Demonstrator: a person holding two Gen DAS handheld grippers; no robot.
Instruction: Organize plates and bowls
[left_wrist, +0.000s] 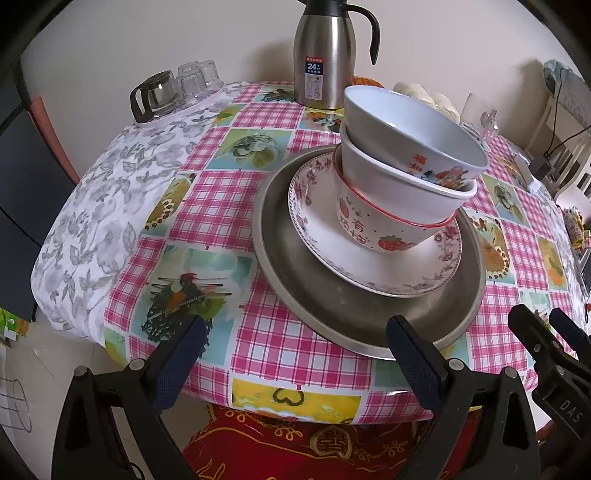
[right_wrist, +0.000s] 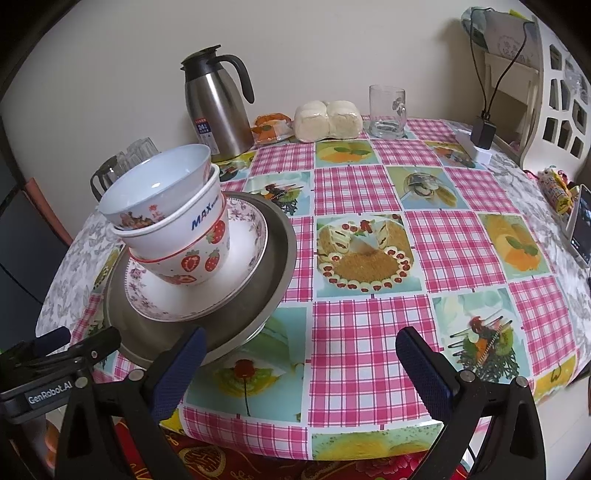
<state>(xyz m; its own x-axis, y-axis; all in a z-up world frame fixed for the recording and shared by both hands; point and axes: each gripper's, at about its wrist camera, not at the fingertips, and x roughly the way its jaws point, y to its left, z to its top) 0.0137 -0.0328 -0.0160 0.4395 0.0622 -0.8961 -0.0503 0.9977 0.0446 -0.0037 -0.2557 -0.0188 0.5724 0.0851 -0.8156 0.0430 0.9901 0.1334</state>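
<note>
A steel tray (left_wrist: 295, 280) is set near the table's (right_wrist: 369, 325) front edge, toward its left side; open cloth is left to its right. On it a floral plate (left_wrist: 369, 266) carries three nested, tilted bowls: strawberry bowl (left_wrist: 373, 225), white bowl (left_wrist: 399, 184), blue bowl (left_wrist: 406, 122). Left claw (left_wrist: 293, 338) and right claw (right_wrist: 300, 349) are spread wide, empty, at the front edge.
</note>
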